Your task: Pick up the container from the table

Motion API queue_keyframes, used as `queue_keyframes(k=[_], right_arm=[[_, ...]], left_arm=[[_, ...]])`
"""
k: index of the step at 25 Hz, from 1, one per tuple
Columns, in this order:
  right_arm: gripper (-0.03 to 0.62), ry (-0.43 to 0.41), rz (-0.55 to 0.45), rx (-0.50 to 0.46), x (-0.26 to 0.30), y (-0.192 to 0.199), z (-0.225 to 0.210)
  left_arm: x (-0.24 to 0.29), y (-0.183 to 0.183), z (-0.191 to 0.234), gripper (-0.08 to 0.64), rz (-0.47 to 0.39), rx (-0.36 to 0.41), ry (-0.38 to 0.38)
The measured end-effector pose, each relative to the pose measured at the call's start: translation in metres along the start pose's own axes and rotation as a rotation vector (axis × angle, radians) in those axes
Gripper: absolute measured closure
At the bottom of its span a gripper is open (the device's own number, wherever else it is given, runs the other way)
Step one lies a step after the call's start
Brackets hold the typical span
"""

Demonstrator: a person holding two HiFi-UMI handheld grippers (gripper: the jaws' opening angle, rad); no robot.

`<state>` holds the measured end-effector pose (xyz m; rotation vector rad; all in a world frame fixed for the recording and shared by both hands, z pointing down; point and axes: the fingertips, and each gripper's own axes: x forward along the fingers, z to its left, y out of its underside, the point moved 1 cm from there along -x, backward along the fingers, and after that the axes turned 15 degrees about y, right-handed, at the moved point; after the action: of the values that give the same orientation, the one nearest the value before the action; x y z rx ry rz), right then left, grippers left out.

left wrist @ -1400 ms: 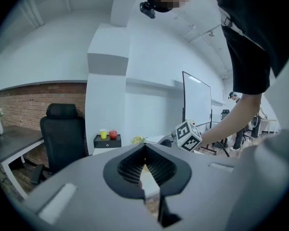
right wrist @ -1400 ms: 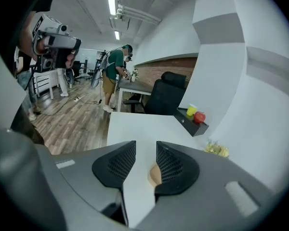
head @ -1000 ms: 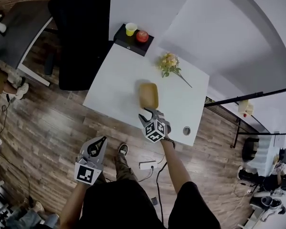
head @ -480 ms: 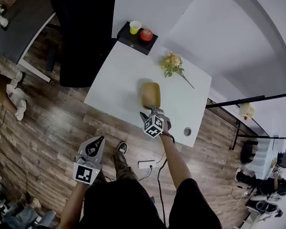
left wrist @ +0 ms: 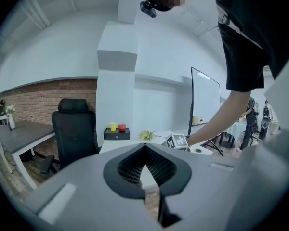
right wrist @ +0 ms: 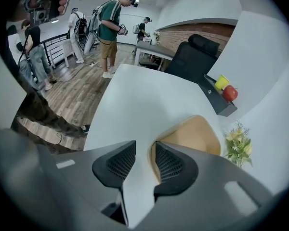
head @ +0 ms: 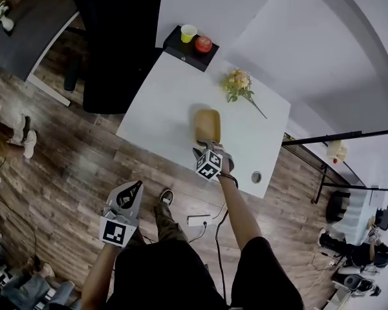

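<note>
Frame centre: right gripper spread at near rim of shallow tan oval container; rim off-centre, so closing may shove it. Lower left: left gripper pressed together, empty.

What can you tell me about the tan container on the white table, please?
The container is a shallow, tan, wood-looking dish with rounded corners, open-topped and seemingly empty. It sits flat near the middle of the white table. The right gripper is at its near rim, jaws apart, seemingly astride that rim; whether they touch it is unclear.
</note>
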<state>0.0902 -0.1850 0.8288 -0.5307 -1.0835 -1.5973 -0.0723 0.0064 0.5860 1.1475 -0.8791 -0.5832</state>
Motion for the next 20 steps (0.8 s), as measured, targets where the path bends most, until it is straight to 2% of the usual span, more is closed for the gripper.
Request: queue_keyframes(k=[6,7,8,11,15,20], right_arm=[[0.461,-0.017,0.061,-0.042,0.012,0.009,0.006],[0.481,-0.007,0.066,-0.045,0.013,0.009,0.005],[0.535,0.005,0.069,-0.048,0.013,0.009,0.004],[0.551,0.026,0.07,-0.043,0.008,0.006,0.002],[0.555,0.063,0.035,0.02,-0.011,-0.005,-0.001],[0.555,0.144,-0.057,0.133,-0.062,-0.03,-0.016]], left_arm=[[-0.001,-0.002,0.005,0.566,-0.002,0.006,-0.011],[-0.001,-0.002,0.006,0.566,-0.004,0.007,-0.014],[-0.002,-0.002,0.008,0.566,-0.007,0.009,-0.016],[-0.005,-0.004,0.01,0.566,-0.014,0.023,-0.014],[-0.006,-0.006,0.012,0.566,-0.029,0.021,0.0],[0.003,-0.021,0.013,0.566,-0.064,0.042,0.041]])
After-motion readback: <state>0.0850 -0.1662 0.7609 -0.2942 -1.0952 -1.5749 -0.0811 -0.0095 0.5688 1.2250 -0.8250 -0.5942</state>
